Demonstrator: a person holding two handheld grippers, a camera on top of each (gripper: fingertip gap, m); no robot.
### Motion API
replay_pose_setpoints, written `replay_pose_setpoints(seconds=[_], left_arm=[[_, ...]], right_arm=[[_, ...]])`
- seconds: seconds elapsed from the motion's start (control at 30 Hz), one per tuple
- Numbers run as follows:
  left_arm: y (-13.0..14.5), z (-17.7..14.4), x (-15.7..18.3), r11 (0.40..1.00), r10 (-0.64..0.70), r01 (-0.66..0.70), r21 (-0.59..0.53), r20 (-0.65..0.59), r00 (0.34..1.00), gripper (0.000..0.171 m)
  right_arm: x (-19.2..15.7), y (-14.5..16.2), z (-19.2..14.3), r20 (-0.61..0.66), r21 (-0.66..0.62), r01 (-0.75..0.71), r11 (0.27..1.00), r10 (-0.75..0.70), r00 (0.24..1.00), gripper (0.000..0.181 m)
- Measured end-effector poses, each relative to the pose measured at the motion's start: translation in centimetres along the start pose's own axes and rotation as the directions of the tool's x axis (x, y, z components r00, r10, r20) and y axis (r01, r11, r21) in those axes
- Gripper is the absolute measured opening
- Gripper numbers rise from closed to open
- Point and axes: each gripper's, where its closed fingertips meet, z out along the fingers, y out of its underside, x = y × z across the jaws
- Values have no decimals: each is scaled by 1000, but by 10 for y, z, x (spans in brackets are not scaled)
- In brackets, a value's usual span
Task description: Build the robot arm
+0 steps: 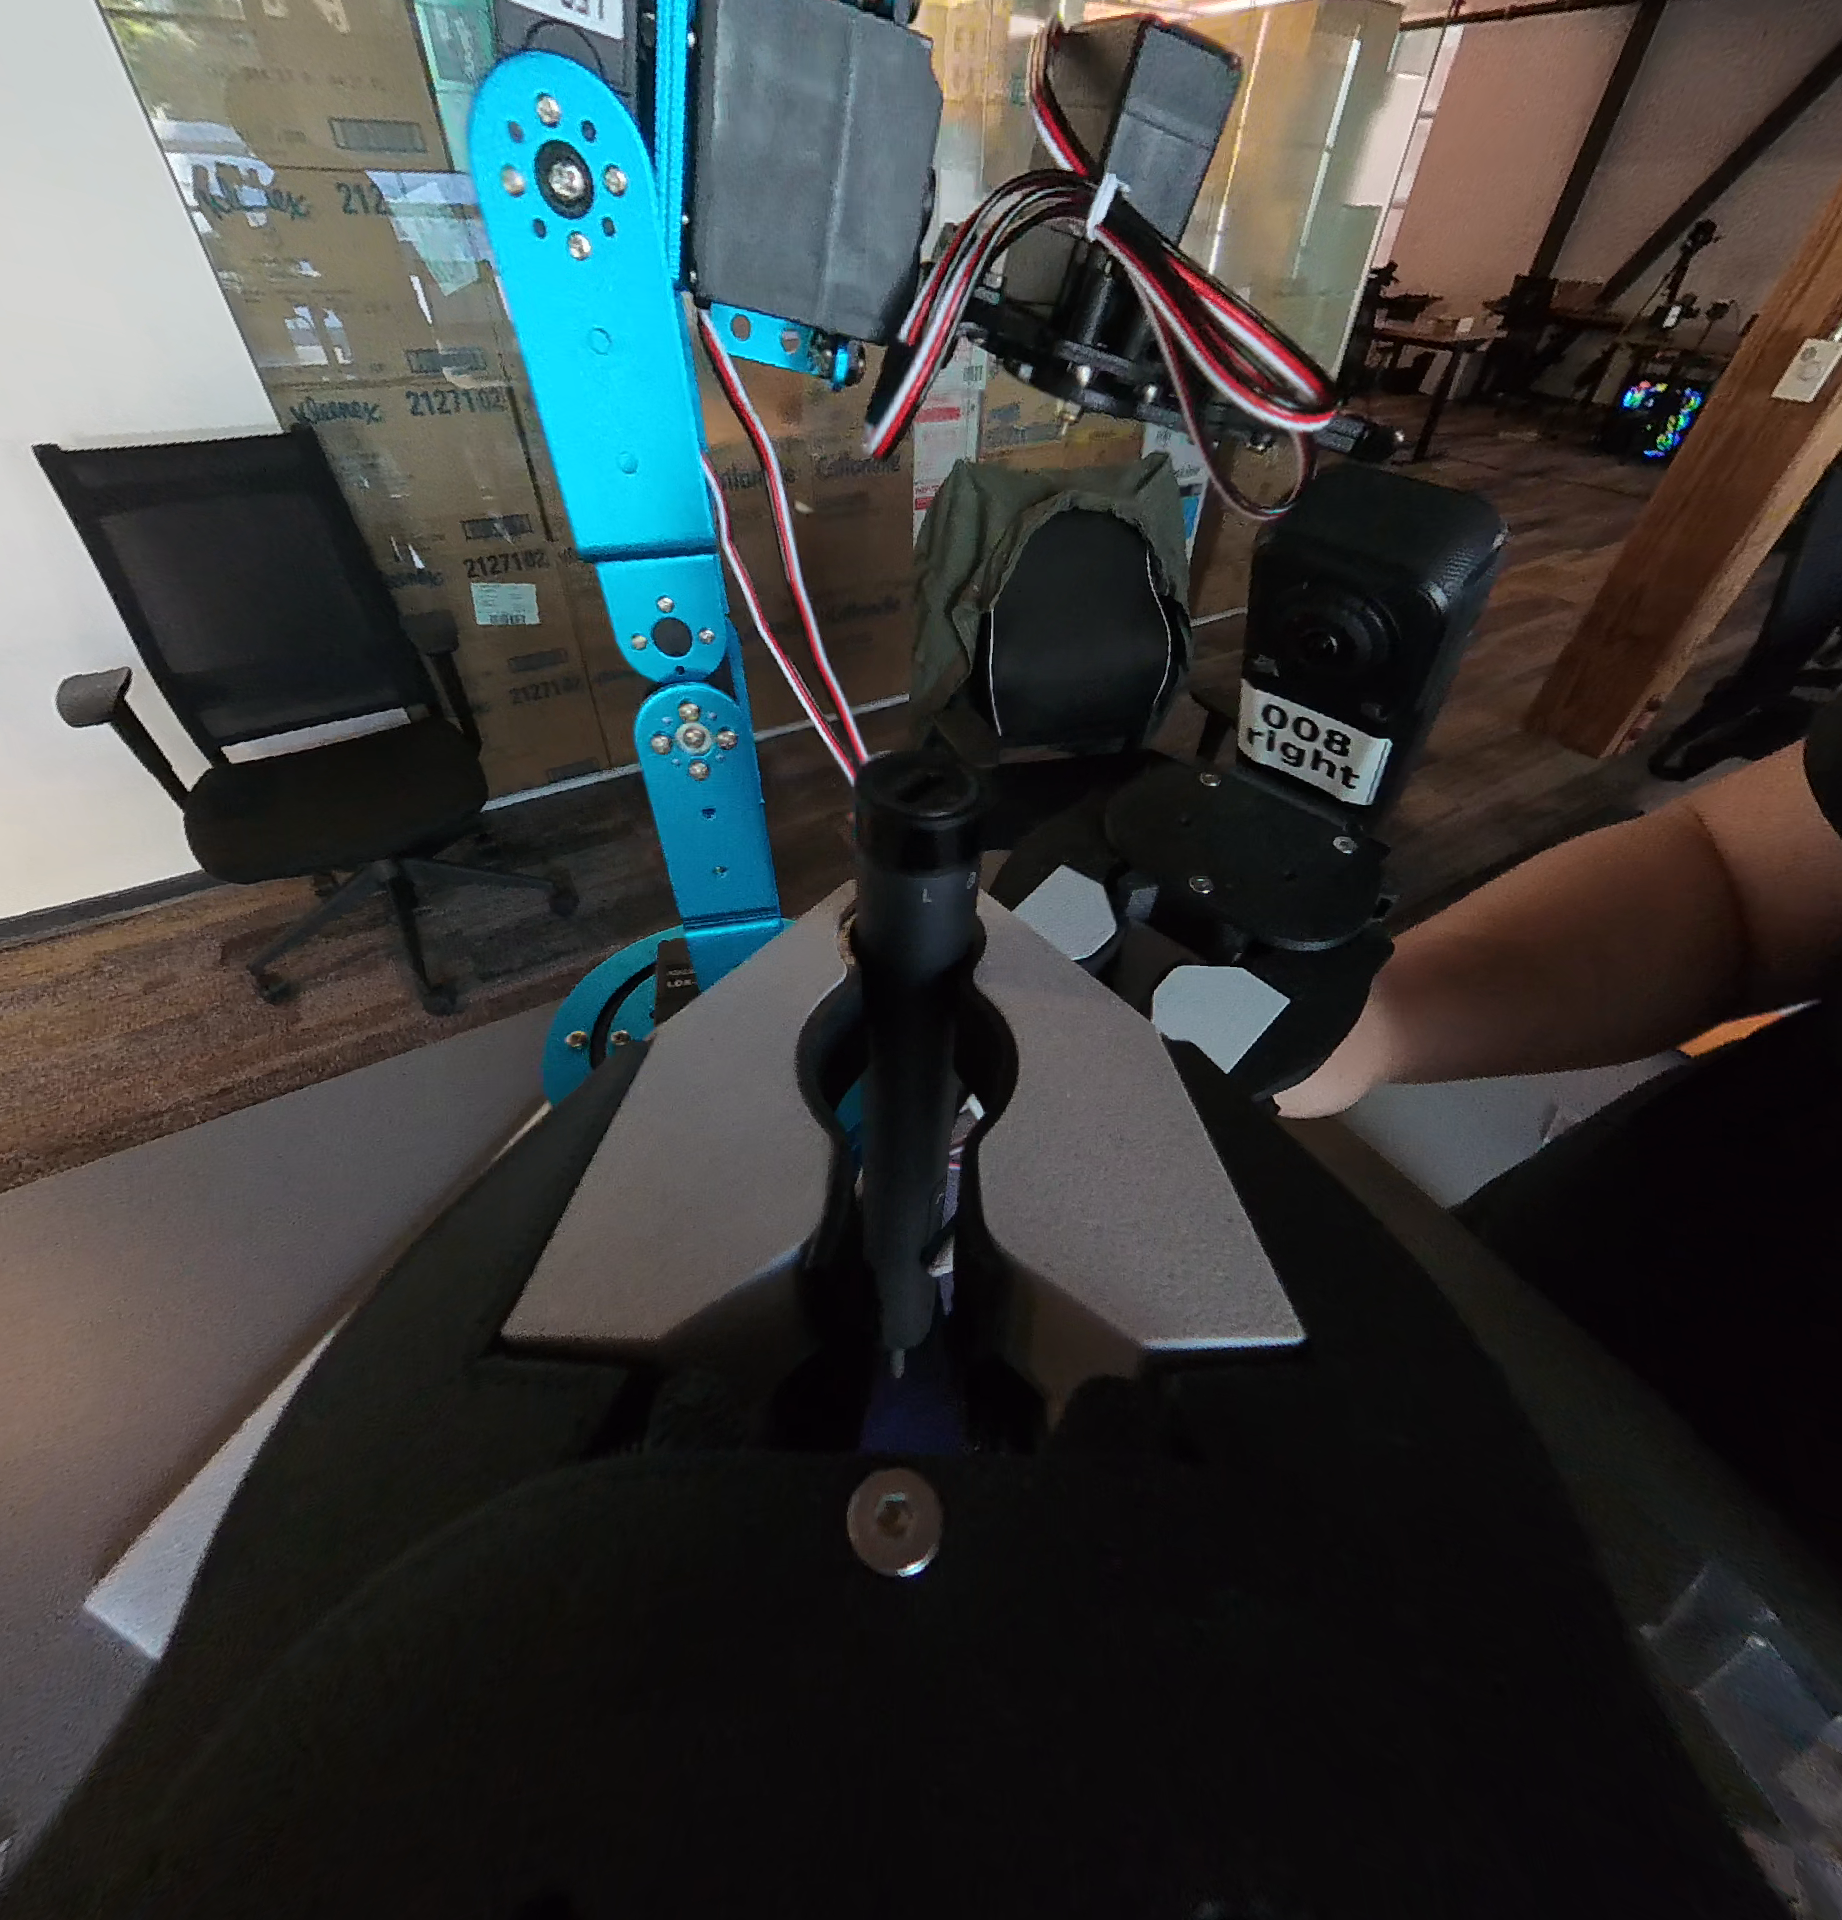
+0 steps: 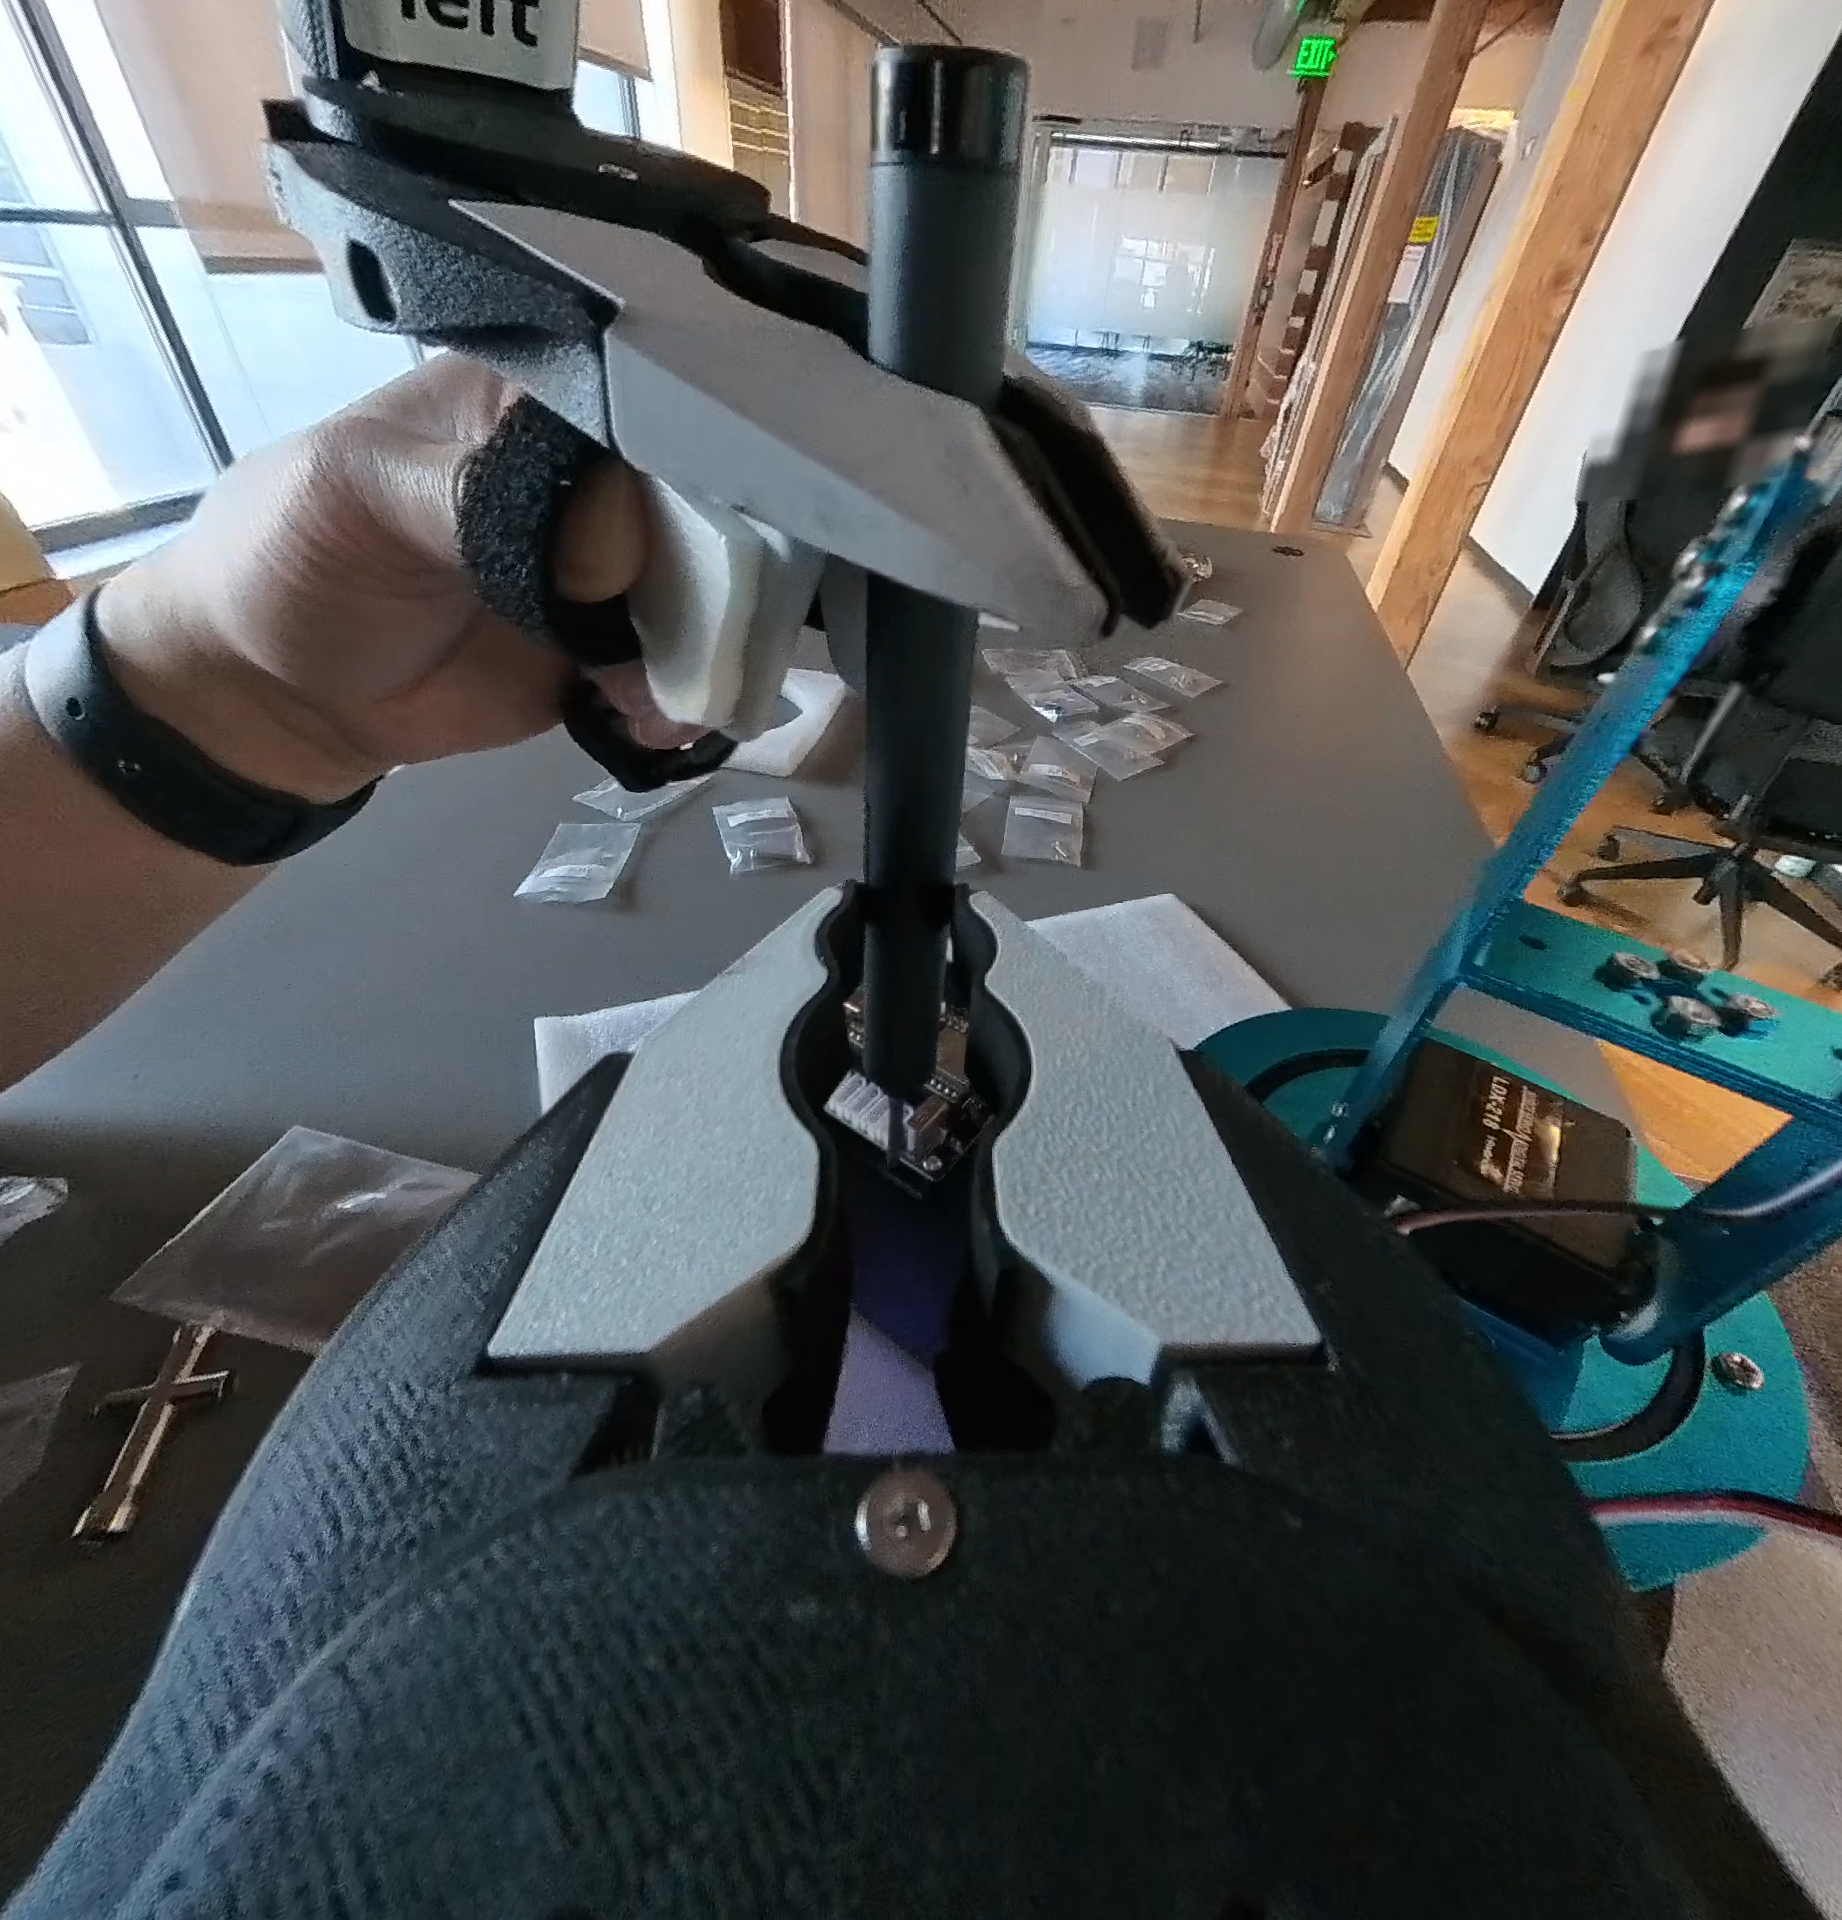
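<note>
My left gripper (image 1: 912,914) is shut on a black pen-shaped electric screwdriver (image 1: 912,1039) and holds it upright, bit down. In the right wrist view the left gripper (image 2: 1130,608) is above, and the screwdriver (image 2: 922,675) reaches down between the right gripper's fingers. My right gripper (image 2: 901,904) is shut on a small circuit board (image 2: 912,1127) with white connectors. The screwdriver's lower end meets that board. The right gripper (image 1: 1135,956) shows just right of the left one. A blue metal robot arm (image 1: 605,364) with black servos and red, white and black wires (image 1: 1156,281) stands close behind.
The grey table (image 2: 325,987) carries several small plastic bags of parts (image 2: 1062,748), white foam sheets (image 2: 1135,945) and a metal cross wrench (image 2: 153,1423). The arm's round blue base (image 2: 1675,1455) is at the right. An office chair (image 1: 273,675) and cardboard boxes stand behind.
</note>
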Motion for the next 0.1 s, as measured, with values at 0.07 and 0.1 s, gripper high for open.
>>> replay_pose_setpoints(seconds=[0.07,0.1], left_arm=[[3,0,-4,1000,-9,9,4,1,1000,9],[5,0,-7,1000,-10,10,2,4,1000,9]], right_arm=[[0,2,3,-10,-9,32,999,-32,999,15],[1,4,5,-17,-19,48,999,-49,999,15]])
